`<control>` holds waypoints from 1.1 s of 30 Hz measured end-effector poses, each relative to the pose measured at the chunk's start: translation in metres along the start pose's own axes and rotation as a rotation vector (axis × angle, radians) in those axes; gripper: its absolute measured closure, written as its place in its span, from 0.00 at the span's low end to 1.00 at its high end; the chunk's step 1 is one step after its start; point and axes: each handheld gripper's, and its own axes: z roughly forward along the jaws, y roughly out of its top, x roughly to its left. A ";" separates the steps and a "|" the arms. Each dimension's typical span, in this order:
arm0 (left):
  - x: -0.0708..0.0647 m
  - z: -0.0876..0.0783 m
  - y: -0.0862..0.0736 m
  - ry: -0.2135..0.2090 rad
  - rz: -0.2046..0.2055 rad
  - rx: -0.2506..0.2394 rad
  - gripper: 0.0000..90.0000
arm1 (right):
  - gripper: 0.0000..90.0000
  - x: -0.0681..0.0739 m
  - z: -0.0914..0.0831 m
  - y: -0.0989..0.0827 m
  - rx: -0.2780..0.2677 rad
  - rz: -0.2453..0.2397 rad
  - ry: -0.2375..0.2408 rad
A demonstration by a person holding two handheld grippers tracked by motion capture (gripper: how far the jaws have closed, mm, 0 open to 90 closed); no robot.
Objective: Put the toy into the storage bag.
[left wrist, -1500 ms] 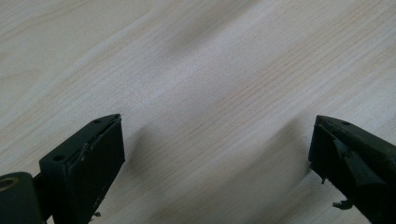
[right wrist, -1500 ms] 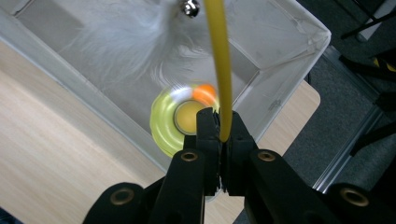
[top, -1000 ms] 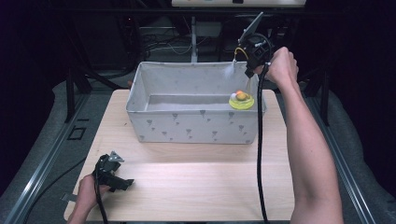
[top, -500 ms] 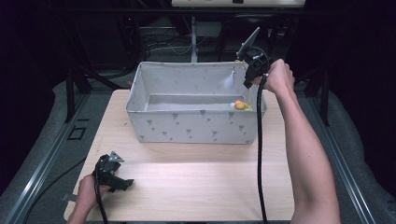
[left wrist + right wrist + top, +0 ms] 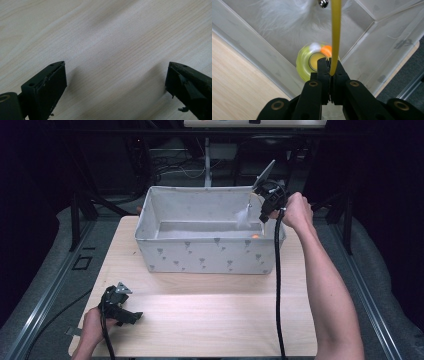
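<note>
Your right tool (image 5: 329,65) is clenched on a thin yellow wand (image 5: 335,35), the stem pinched between its two black jaws. From the right gripper view, the wand rises from the jaws to the top of the frame, where a small silver bell (image 5: 323,3) and a white feather tuft (image 5: 287,17) hang beside it. Below the jaws, a round yellow-green toy base (image 5: 305,64) with an orange ball (image 5: 326,50) and a white ball (image 5: 314,46) on it lies on the floor of the fabric bin (image 5: 210,255), close to a corner.

From the high view, your right tool (image 5: 267,202) is held over the bin's right rear corner, with the feather (image 5: 244,217) hanging inside the bin. The bin is pale grey with small dark marks and sits at the far side of the light wooden desk (image 5: 210,320).

Your left tool (image 5: 115,82) is released, its jaws standing wide apart just above bare desk wood. In the high view it rests in your left hand (image 5: 92,322) at the desk's near left corner, well apart from the bin.
</note>
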 end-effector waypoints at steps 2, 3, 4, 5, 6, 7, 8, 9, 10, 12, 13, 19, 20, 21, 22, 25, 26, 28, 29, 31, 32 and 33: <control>-0.001 0.001 0.000 0.004 0.006 0.000 0.04 | 0.98 0.001 0.001 -0.001 0.007 -0.002 -0.001; -0.002 0.001 0.001 0.000 0.007 0.002 0.04 | 0.98 0.002 0.002 -0.002 0.006 -0.004 0.003; -0.002 0.001 0.001 0.000 0.008 0.003 0.04 | 0.98 0.002 0.003 -0.003 0.006 -0.010 0.002; -0.001 0.001 0.001 -0.003 0.006 0.002 0.04 | 0.98 0.003 0.003 -0.003 0.004 -0.005 0.007; 0.000 0.001 0.000 -0.006 0.004 0.003 0.04 | 0.98 0.003 0.005 -0.004 0.005 -0.007 0.010; 0.000 0.001 0.000 -0.002 0.004 0.004 0.04 | 0.98 0.004 0.006 -0.004 0.012 -0.012 0.005; 0.000 0.001 0.000 -0.001 0.004 0.002 0.04 | 0.98 0.004 0.007 -0.004 0.016 -0.014 0.006; 0.000 0.000 0.000 -0.001 0.002 0.001 0.04 | 0.98 0.004 0.009 -0.005 0.018 -0.017 0.007; 0.000 0.000 0.000 0.001 0.002 0.000 0.04 | 0.98 0.005 0.010 -0.005 0.022 -0.019 0.006; -0.001 0.001 0.000 -0.001 0.005 0.002 0.04 | 0.98 0.006 0.013 -0.007 0.033 -0.026 0.008; -0.001 0.001 0.000 -0.001 0.006 0.002 0.04 | 0.98 0.006 0.014 -0.007 0.039 -0.025 0.009; -0.001 0.001 0.000 -0.001 0.007 0.003 0.04 | 0.98 0.005 0.023 -0.015 0.062 -0.025 0.025; -0.001 0.001 0.000 -0.001 0.007 0.003 0.04 | 0.98 0.005 0.026 -0.016 0.063 -0.027 0.024; -0.001 0.001 0.000 -0.003 0.008 0.003 0.04 | 0.98 0.004 0.027 -0.017 0.068 -0.029 0.022; -0.001 0.001 0.000 -0.003 0.008 0.003 0.04 | 0.98 0.004 0.029 -0.018 0.067 -0.029 0.026; -0.001 0.001 0.000 -0.002 0.007 -0.001 0.04 | 0.98 0.004 0.031 -0.020 0.071 -0.032 0.036; -0.001 0.001 0.000 -0.002 0.007 0.000 0.04 | 0.98 0.004 0.032 -0.020 0.074 -0.031 0.037; -0.001 0.001 0.000 -0.003 0.007 -0.001 0.04 | 0.98 0.002 0.035 -0.022 0.084 -0.028 0.037; -0.001 0.001 0.000 -0.003 0.007 -0.002 0.04 | 0.98 0.001 0.037 -0.022 0.083 -0.021 0.043; -0.001 0.000 0.000 -0.003 0.006 -0.002 0.04 | 0.98 0.000 0.040 -0.024 0.089 -0.014 0.047; -0.001 0.000 0.000 -0.004 0.006 -0.003 0.04 | 0.98 -0.001 0.041 -0.024 0.098 -0.019 0.048; -0.001 0.000 0.000 -0.003 0.006 -0.002 0.04 | 0.98 -0.001 0.042 -0.024 0.102 -0.016 0.049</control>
